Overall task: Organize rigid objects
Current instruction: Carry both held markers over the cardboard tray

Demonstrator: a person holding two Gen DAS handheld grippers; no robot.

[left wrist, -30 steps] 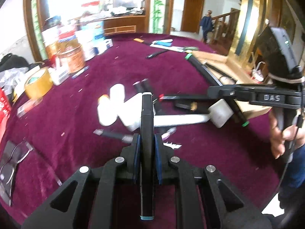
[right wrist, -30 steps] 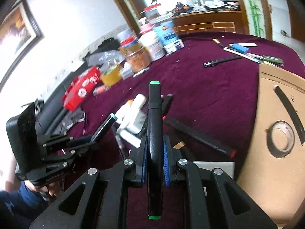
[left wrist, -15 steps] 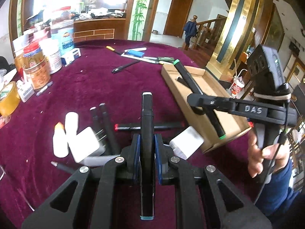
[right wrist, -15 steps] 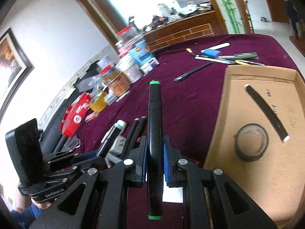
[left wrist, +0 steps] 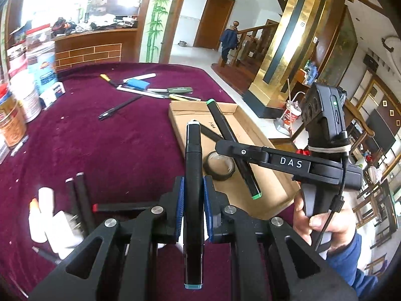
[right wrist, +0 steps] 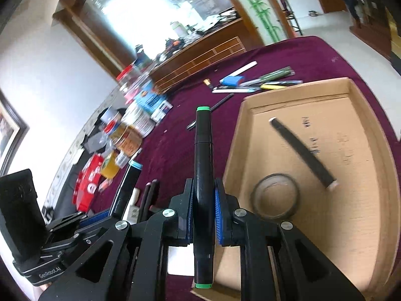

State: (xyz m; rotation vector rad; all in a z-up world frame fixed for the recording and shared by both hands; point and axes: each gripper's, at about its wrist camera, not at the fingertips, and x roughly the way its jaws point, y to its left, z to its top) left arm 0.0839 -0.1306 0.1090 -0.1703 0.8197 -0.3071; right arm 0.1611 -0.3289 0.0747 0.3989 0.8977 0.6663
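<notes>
1. The left gripper [left wrist: 192, 202] has its jaws clamped on a black marker with teal end caps [left wrist: 192, 175], held lengthwise above the maroon-covered bench [left wrist: 112, 145].
2. The right gripper [right wrist: 203, 212] has its jaws clamped on a black marker with green end caps [right wrist: 203, 165], held over the near rim of the shallow cardboard tray [right wrist: 371, 200].
3. Inside the tray lie a dark roll of tape [right wrist: 275, 195] and a black marker with white end caps [right wrist: 303, 153], apart from each other.
4. More black markers [left wrist: 80, 195] and white bottles [left wrist: 45, 213] lie on the bench left of the tray.
</notes>
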